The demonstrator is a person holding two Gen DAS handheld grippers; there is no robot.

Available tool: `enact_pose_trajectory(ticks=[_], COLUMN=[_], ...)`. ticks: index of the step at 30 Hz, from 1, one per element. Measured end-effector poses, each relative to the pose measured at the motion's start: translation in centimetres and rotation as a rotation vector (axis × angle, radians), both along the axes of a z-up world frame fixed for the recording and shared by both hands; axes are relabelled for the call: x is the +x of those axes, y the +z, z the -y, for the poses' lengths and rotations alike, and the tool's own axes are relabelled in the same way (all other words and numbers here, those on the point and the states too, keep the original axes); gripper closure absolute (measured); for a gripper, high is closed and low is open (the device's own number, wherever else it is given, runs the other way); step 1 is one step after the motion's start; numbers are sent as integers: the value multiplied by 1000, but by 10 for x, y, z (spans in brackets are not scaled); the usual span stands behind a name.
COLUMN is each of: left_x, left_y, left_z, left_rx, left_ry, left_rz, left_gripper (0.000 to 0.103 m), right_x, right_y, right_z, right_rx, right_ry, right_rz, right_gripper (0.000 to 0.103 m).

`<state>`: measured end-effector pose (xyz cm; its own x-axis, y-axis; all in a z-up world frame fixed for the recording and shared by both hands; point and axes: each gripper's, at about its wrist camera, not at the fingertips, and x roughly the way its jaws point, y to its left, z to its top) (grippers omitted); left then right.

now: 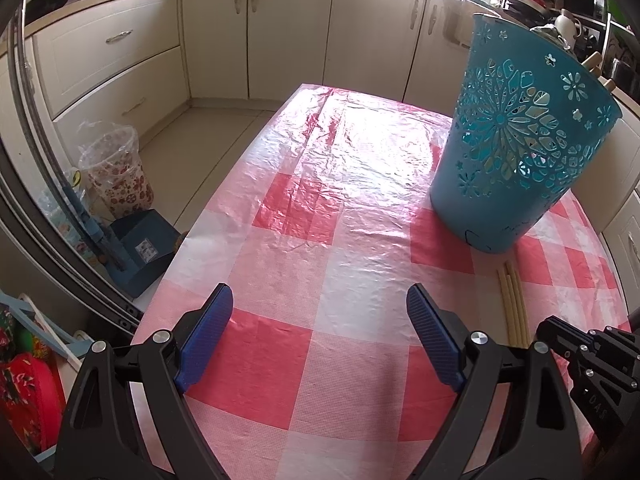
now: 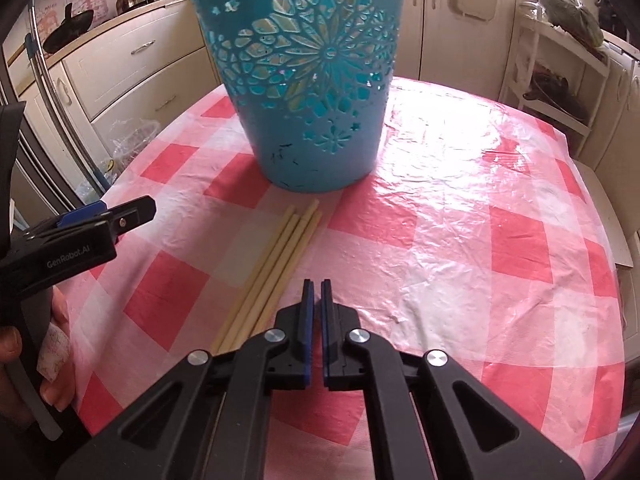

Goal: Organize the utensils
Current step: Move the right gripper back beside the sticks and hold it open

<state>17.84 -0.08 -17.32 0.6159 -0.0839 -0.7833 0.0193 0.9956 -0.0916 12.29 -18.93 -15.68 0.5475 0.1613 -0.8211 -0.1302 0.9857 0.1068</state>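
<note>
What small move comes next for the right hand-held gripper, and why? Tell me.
Probably open the right hand-held gripper and shift it left over the chopsticks. Its jaws are shut on nothing, the sticks lie loose on the table just left of it, and the blue basket stands right behind them.

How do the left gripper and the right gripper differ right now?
The left gripper has its jaws wide apart with bare tablecloth between them; the right gripper has its jaws closed together with nothing visibly clamped. The left gripper sits away from the chopsticks, while the right gripper sits just beside them, with their near ends passing under it. Both have blue pads on black frames and point down toward the table, near the blue basket.
</note>
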Motion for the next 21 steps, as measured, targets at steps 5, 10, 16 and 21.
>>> enact_pose_trajectory(ticks=[5, 10, 16, 21], left_x=[-1, -1, -1, -2], left_y=[1, 1, 1, 1], left_z=[-3, -2, -2, 0], left_rx=[-18, -15, -17, -10], left_ry=[-5, -8, -12, -17], left_rz=[6, 9, 7, 13], left_gripper=[18, 18, 18, 18], right_x=[3, 3, 7, 12], right_y=[-4, -5, -8, -5], right_z=[13, 28, 30, 14], right_rx=[44, 157, 255, 220], right_ry=[-29, -58, -53, -35], right_rz=[-5, -8, -28, -11], right_gripper=[101, 101, 96, 95])
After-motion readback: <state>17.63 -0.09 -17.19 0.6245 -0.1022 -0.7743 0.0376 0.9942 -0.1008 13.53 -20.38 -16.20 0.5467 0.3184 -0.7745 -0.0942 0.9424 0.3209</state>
